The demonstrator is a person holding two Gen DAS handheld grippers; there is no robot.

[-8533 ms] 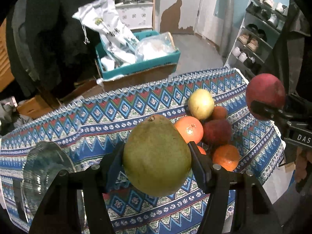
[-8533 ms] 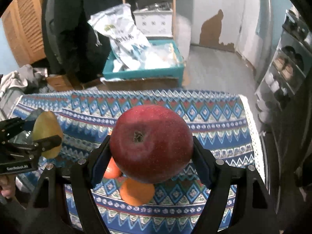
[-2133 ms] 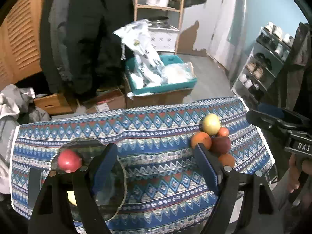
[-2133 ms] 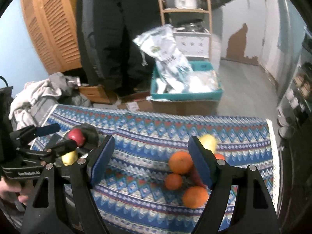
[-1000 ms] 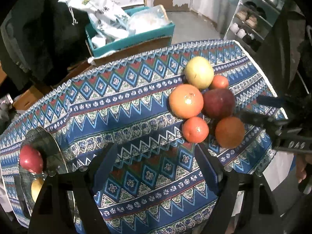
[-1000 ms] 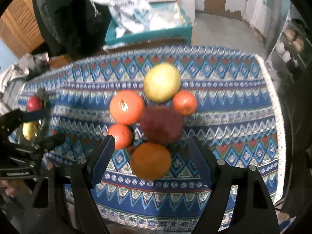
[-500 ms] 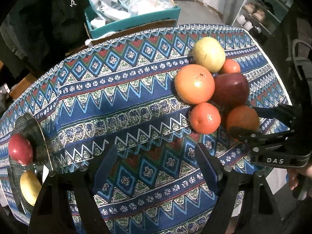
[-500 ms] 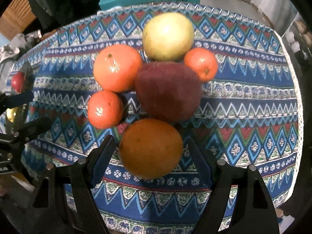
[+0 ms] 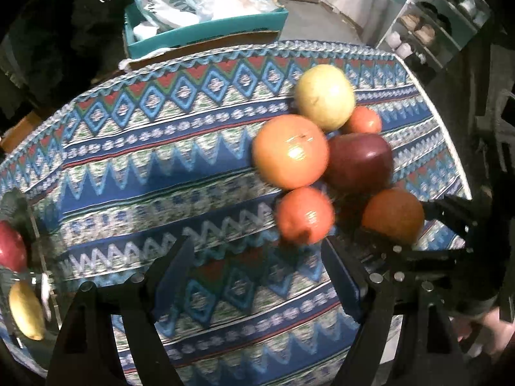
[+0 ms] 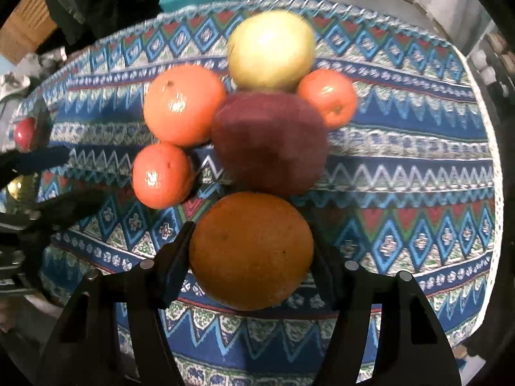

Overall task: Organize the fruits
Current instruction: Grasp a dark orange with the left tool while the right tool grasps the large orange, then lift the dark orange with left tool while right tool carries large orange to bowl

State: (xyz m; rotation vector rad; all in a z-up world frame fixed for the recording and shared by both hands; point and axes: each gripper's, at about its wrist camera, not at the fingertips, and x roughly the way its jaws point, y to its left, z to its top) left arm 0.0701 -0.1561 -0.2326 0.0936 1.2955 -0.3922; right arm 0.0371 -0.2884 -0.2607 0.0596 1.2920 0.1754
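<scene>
Right wrist, hand-held gripper [image 10: 251,257] closing around orange [image 10: 251,251]

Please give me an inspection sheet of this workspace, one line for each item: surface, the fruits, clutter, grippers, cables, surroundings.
Surface: table under a patterned blue cloth.
Job's things: six fruits clustered on the cloth: yellow-green apple, dark red apple, large orange, two small oranges, dull orange. A red apple and a yellow fruit lie on a glass plate.
Clutter: nothing seen on the cloth.
Grippers: left gripper open, nothing between its jaws; right gripper closing around the dull orange.
Cables: nothing seen.
Surroundings: teal box holding bags, shoe rack.
</scene>
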